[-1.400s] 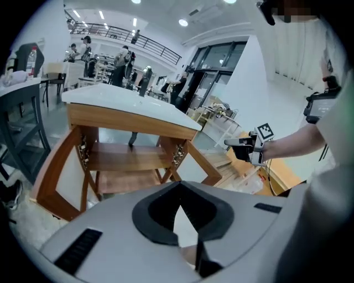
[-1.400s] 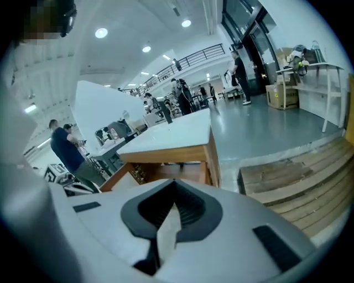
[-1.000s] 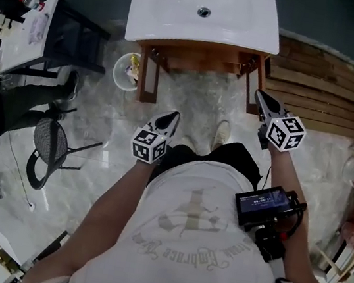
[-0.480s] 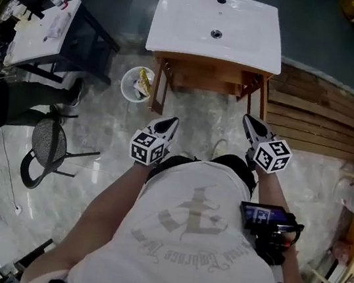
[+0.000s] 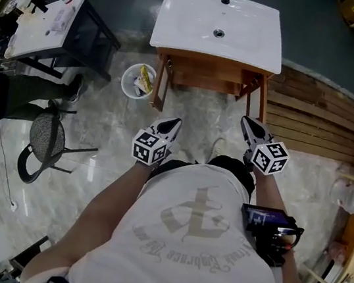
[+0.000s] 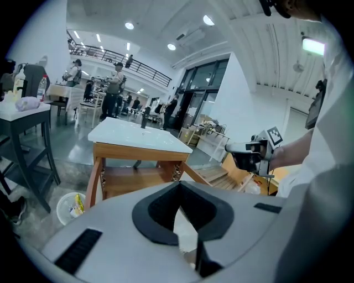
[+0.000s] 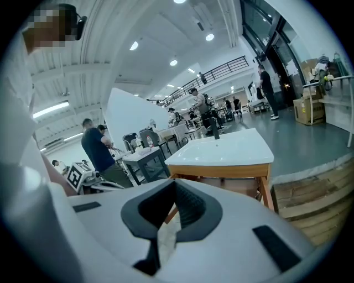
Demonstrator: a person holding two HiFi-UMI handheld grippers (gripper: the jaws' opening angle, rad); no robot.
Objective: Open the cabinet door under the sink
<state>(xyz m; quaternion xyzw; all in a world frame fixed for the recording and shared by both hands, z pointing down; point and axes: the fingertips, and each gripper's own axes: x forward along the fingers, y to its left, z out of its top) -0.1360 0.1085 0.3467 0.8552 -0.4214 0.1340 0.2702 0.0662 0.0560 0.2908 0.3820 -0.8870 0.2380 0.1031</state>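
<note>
Back from sink cabinet (image 5: 210,69), left gripper (image 5: 174,124) and right gripper (image 5: 246,122) closed, empty; doors (image 5: 161,87) look open already, no next move needed

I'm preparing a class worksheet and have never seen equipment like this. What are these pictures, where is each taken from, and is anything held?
A person holds a two-jaw tool in each hand: the left tool and the right tool; the marker cubes belong to them. The head view looks down from a camera on the person's head. The other two views come from cameras riding on each tool, looking along its jaws. Ahead stands a wooden cabinet under a white sink, with a bin beside it. Both tools are shut and hold nothing.
</note>
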